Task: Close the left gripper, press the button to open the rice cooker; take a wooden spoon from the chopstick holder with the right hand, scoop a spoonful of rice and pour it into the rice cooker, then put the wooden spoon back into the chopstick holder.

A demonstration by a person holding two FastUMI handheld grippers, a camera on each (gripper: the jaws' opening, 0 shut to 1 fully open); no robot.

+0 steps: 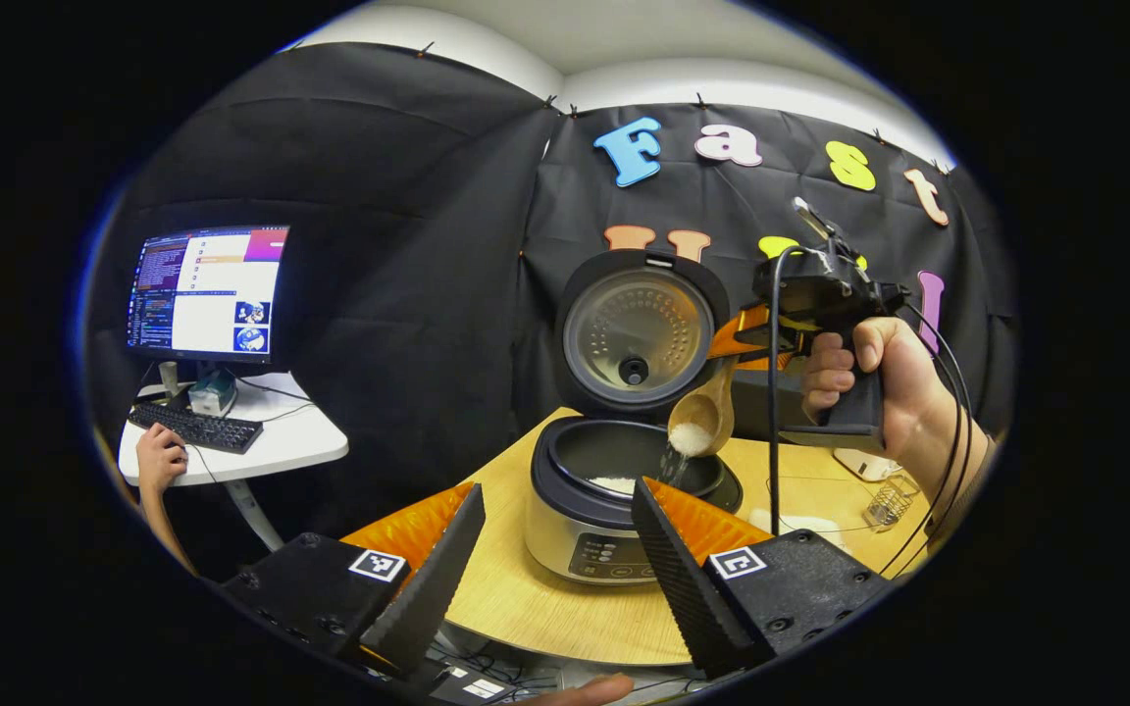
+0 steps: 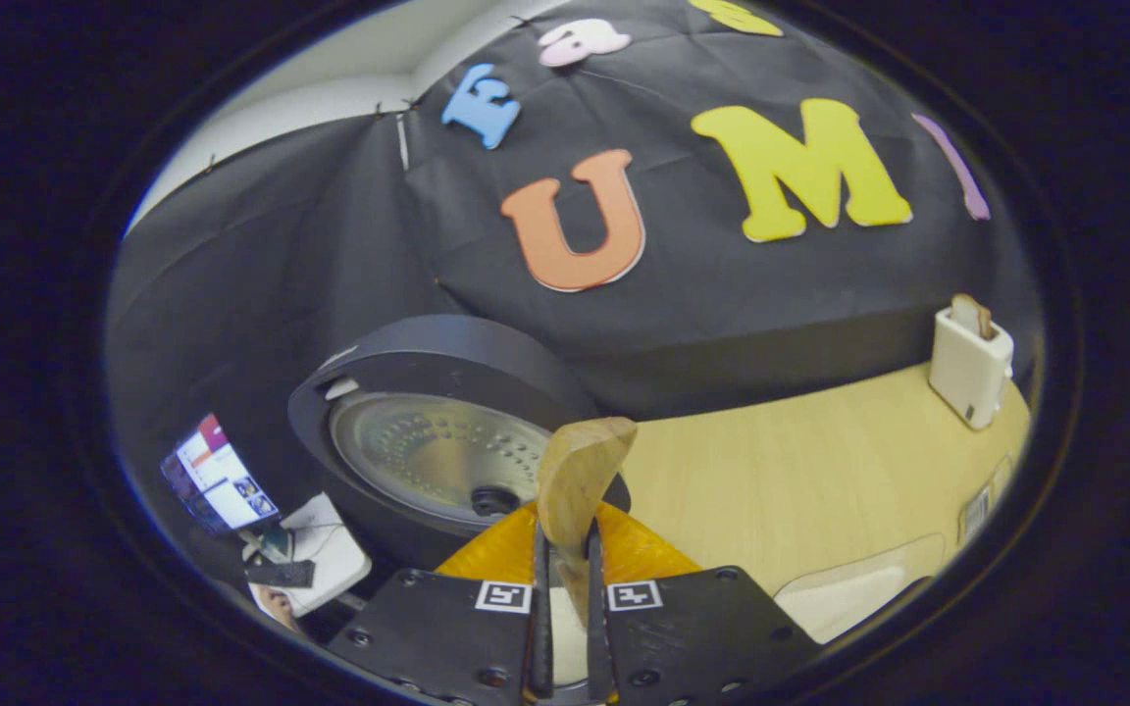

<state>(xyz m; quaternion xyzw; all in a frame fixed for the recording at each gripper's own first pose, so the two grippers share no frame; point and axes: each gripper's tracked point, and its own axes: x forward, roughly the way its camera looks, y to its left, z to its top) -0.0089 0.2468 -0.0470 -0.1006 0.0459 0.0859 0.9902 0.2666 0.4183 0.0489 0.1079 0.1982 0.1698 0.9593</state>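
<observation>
The rice cooker (image 1: 614,534) stands open on the wooden table, its lid (image 1: 634,333) upright behind the dark pot. A wooden spoon (image 1: 705,417) hangs tilted over the pot's right rim, and white rice falls from it onto a little rice lying in the pot. My right gripper (image 1: 744,345), held by a hand, is shut on the spoon's handle from the upper right. In the right gripper view, the spoon (image 2: 577,471) stands between the closed fingers of my right gripper (image 2: 565,628), in front of the lid (image 2: 437,451). My left gripper (image 1: 555,559) is open before the cooker, holding nothing.
A white holder (image 2: 967,368) with a wooden utensil in it stands at the table's far right. A small wire basket (image 1: 889,500) and a pale flat tray (image 2: 849,588) lie right of the cooker. At the left, a person's hand rests on a keyboard (image 1: 194,427) under a monitor (image 1: 207,292).
</observation>
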